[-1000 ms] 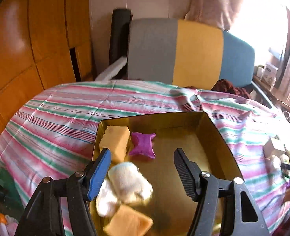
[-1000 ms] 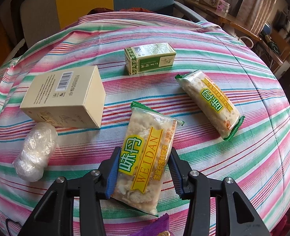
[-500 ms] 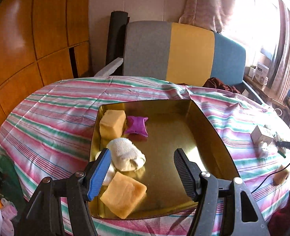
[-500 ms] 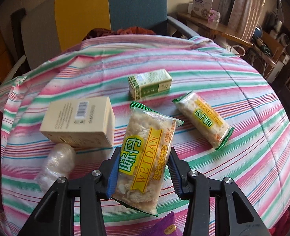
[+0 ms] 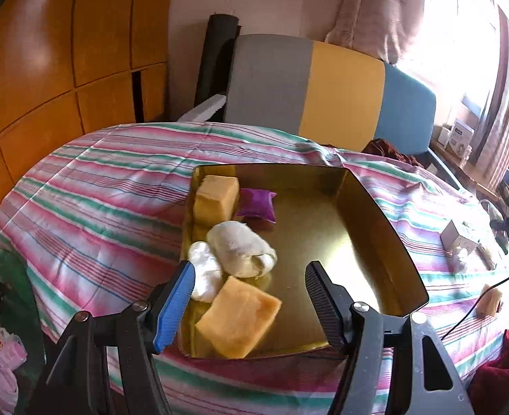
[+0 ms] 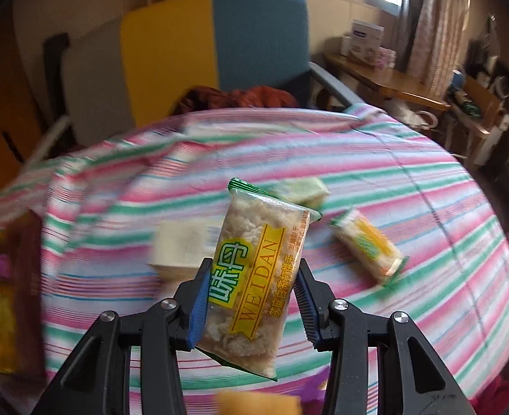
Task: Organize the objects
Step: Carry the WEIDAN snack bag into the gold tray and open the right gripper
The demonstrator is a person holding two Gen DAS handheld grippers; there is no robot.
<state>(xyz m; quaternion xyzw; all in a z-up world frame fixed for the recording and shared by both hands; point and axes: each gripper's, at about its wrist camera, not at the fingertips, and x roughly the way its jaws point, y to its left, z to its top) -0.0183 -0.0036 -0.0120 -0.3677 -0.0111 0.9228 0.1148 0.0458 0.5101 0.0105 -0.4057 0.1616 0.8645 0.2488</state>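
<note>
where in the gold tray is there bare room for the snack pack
The gold tray is bare across its middle and right side, right of the purple pillow and the white roll. Its left side is crowded with wrapped items.

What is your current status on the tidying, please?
Right gripper shut on snack packet, held above striped cloth. Left gripper open, empty, over gold tray. Nothing blocking.
</note>
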